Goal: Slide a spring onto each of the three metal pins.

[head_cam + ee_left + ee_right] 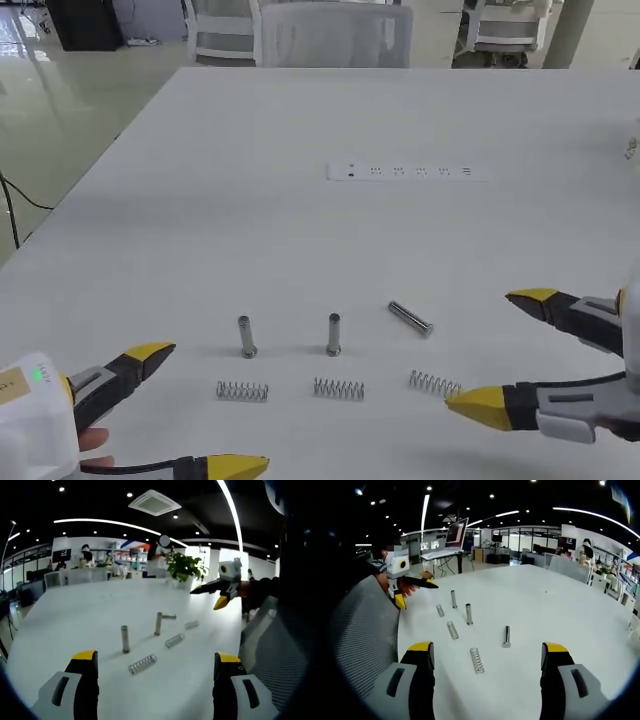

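A big white table (300, 130) is sitting in a bright open-plan office.
A white socket strip (405, 172) is lying flush in the tabletop, and pale mesh-backed chairs (335, 35) are standing at its far edge on a glossy floor (60, 80) that is reflecting the light. A dark ceiling is carrying a square air-conditioning vent (154, 502), long strip lights (100, 522) and small spotlights. A potted plant (186, 566) is standing beyond the table, and an open laptop (455, 534) is sitting near a glazed wall (520, 534).

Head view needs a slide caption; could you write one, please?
Open left gripper and right gripper flank three springs and three metal pins, one lying flat.
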{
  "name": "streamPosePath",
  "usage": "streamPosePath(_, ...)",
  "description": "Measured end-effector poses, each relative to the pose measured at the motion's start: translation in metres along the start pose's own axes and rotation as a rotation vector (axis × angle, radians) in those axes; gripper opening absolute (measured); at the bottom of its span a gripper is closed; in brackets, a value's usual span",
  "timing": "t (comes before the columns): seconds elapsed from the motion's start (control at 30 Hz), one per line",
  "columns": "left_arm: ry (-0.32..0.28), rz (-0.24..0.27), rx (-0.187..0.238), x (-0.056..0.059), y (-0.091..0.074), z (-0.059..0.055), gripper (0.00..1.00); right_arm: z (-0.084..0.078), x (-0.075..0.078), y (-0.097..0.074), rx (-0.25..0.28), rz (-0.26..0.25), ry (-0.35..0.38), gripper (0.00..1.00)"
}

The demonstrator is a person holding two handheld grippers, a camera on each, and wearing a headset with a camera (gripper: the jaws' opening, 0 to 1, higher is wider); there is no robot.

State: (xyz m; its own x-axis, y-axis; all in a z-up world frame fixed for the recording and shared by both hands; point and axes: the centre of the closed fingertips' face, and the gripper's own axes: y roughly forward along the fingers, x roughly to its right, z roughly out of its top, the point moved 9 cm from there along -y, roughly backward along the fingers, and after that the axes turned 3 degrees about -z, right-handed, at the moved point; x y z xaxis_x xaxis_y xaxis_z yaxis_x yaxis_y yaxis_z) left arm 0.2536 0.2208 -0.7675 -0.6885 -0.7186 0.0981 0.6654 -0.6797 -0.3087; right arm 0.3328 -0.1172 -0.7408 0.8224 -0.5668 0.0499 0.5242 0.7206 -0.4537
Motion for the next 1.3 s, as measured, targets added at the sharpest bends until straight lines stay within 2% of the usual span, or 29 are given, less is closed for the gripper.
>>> streamPosePath(0.2,0.001,0.006,0.002,0.000,-0.002,0.000,0.93,0.013,0.007,0.008,-0.010,0.003,-0.038,0.84)
streamPosePath(0.37,0.002,0.006,0.003,0.001,-0.002,0.002,0.93,0.018,0.014,0.015,-0.025,0.006,-0.060,0.82)
streamPosePath(0.9,0.005,0.008,-0.001,0.001,-0.003,0.003,0.93,0.035,0.029,0.048,-0.106,0.012,-0.111,0.70)
streamPosePath(1.13,0.004,0.009,0.001,0.001,-0.004,0.002,0.93,0.033,0.029,0.061,-0.145,0.027,-0.101,0.63)
streamPosePath(1.3,0.003,0.010,0.000,0.002,-0.003,0.002,0.93,0.032,0.032,0.069,-0.157,0.016,-0.074,0.58)
